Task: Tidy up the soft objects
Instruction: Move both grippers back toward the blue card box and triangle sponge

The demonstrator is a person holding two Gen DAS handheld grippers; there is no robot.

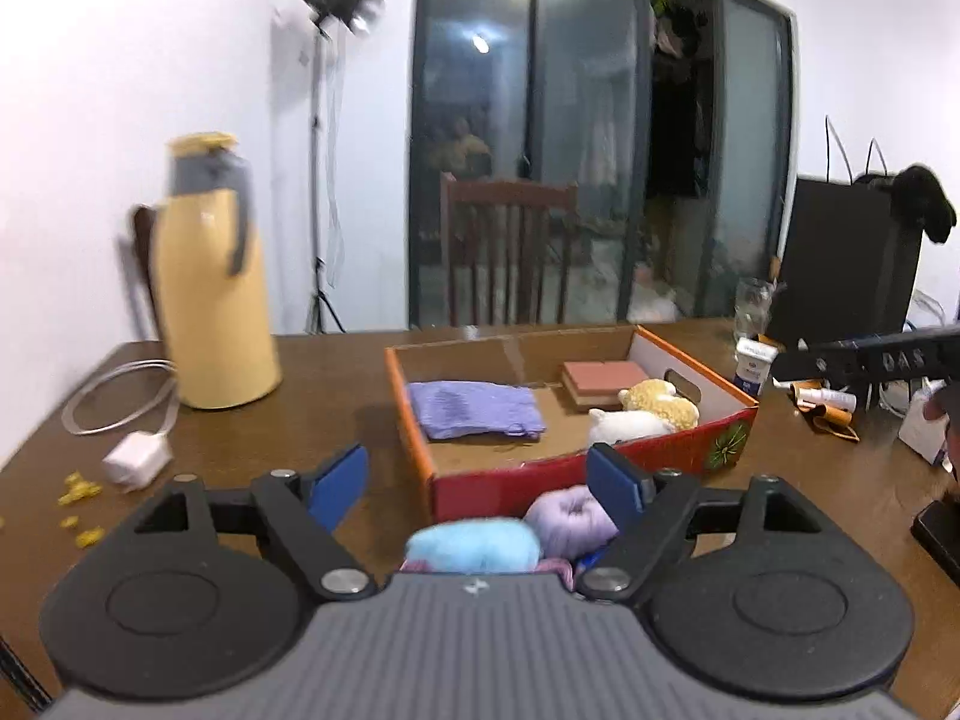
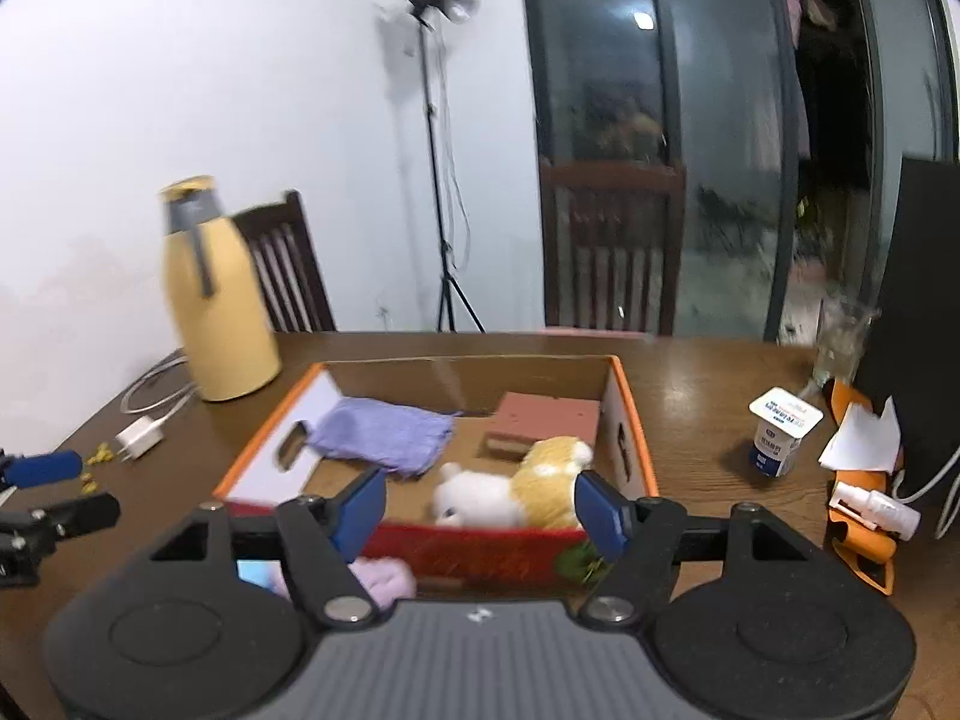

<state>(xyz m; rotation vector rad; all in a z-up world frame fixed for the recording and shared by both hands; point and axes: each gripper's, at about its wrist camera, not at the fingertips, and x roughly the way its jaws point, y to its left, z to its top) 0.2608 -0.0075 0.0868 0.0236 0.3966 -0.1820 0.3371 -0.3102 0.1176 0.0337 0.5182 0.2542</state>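
Your left gripper's (image 1: 480, 480) body cuts off the soft things lying closest to you: only the tops of a light blue plush (image 1: 474, 543) and a lilac roll (image 1: 570, 513) show above it, on the table (image 1: 336, 396) just in front of the red near wall of the cardboard box (image 1: 600, 471), and a pink edge beneath them is too hidden to identify. From your right gripper (image 2: 480, 507) the same pile is a blurred pink-lilac lump (image 2: 384, 579) tucked behind your left finger linkage. Both views are smeared, so small print and the box's side decoration are hard to read. Inside the box lie a folded purple cloth (image 1: 474, 408) at the left, a reddish-brown sponge block (image 1: 603, 381) toward the back right, and a white and yellow plush toy (image 1: 645, 414) against the right side. A yellow thermos (image 1: 213, 282) stands left of the box, with a white charger (image 1: 135, 459) and its cable near it; a small yogurt cup (image 2: 780, 432) stands on the right, apart from the box. The box's near wall stands between your grippers and its contents. Your left fingers (image 1: 339, 483) are spread wide, touching nothing, with the loose soft things just below the gap. Your right fingers (image 2: 360, 504) are likewise wide apart and hold nothing, framing the plush toy beyond the wall.
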